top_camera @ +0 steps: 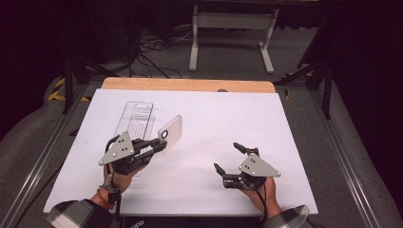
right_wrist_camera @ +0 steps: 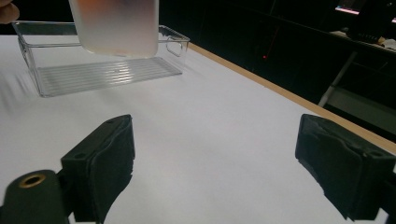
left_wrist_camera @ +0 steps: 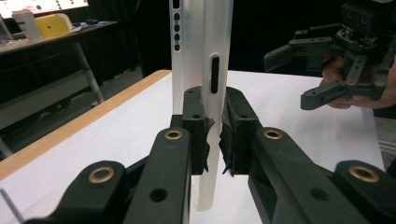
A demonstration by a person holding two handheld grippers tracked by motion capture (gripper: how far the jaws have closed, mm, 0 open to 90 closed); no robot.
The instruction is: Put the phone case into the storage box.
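— Two grippers in the high view, so which one has the work?

— Mine on the left. My left gripper point(top_camera: 162, 141) has its fingers clamped on a frosted phone case point(top_camera: 171, 132), lifted off the white table point(top_camera: 228, 118). The clear plastic tray point(top_camera: 135, 118) lies just beyond and to the left of the case, its long axis running away from me. My right gripper point(top_camera: 229, 158) sits well apart, low near the table's near edge, fingers spread and holding nothing.

— And along your left fingers?

— In the left gripper view the phone case point(left_wrist_camera: 201, 70) stands on edge between the two pads point(left_wrist_camera: 194, 126), which press its flat faces low down, so most of its length rises above the grip. Its side with the button slot faces the camera. My right gripper point(left_wrist_camera: 327, 65) shows farther off at the right, open, over the table point(left_wrist_camera: 280, 93).

— And the right gripper view?

— My right fingers point(right_wrist_camera: 102, 158) are wide apart with bare table point(right_wrist_camera: 210, 135) between them. Ahead and to the left hangs the bottom of the phone case point(right_wrist_camera: 116, 28), in front of the tray point(right_wrist_camera: 102, 70), which lies flat behind it.

— So what does the next move turn on?

— I judge it to be that the tray lies just past the case on the left hand's side, so the left arm is far nearer. The case's long axis would need laying down along the tray's length.
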